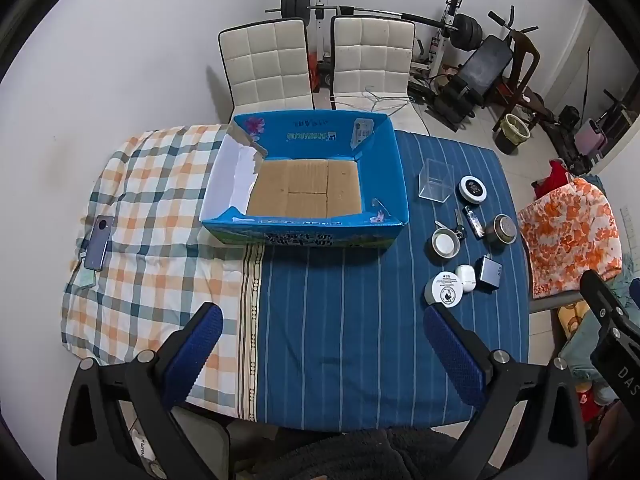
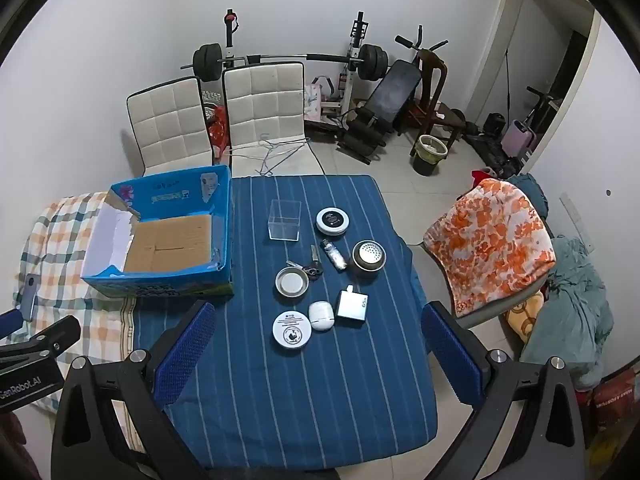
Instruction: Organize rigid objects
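While I hold both tools above the table, this is how things lie.

Left gripper: my jaws are spread wide, nothing between them, over the near striped cloth.

Right gripper: spread just as wide and pinching nothing, hanging above the near end of the small items.

Cardboard box: blue outside, open at the top, on the far left of the striped cloth, partly over the checked cloth; its brown floor is bare.

Clear plastic box: just right of the cardboard box, upright, nothing visible in it.

Black-topped round tin: right of the clear box, lid on.

Small metal dish: open, with a white inside; keys touch its far rim.

Dark round pot: right of the dish, with a perforated metal top.

Lighter-like piece: lying between keys and pot.

White round tin: nearest me, printed lid shut.

White earbud case: just right of that tin, shut.

Grey charger: beside the case.

Phone: far left on the checked cloth.
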Available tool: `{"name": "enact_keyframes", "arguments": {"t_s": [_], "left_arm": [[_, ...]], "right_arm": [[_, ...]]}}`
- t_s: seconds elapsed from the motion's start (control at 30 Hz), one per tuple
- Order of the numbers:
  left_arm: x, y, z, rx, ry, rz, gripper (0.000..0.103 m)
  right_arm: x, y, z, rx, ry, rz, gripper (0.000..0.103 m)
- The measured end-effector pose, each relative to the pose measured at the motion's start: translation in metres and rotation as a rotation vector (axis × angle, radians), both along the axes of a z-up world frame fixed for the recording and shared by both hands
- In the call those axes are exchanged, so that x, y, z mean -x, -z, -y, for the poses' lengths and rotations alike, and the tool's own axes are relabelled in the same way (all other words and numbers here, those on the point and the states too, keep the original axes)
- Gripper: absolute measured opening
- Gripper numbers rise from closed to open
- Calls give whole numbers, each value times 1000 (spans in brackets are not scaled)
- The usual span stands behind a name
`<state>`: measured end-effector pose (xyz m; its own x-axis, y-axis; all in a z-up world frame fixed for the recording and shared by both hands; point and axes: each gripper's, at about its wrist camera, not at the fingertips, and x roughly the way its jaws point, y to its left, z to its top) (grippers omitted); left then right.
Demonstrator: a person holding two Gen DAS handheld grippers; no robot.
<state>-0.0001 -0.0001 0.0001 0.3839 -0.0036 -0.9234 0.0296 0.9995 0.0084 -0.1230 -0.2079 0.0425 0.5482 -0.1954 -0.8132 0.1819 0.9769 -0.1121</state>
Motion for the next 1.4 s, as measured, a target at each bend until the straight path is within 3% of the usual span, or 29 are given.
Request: {"name": "enact_keyframes", "arguments": {"t_s": [0.53,0.67,0.93,1.23,1.4], "left_arm": [[0,1,0,14,1,5,103],[4,-2,-1,14,-2,7,103],[5,-3,-4,16,-1,10,103],[0,-30,-3,13,-3,29,103],[1,-24,-4,17,-3,39,103]], "right_arm": [[4,4,-15,8,-7,2,103],[12,-13,-15,2,-6,13,103],[13,-15,-16,-2,-5,17,103],[13,-20,-18,-2,-3,26,103],[14,-21,-18,1,-1,27,103]]}}
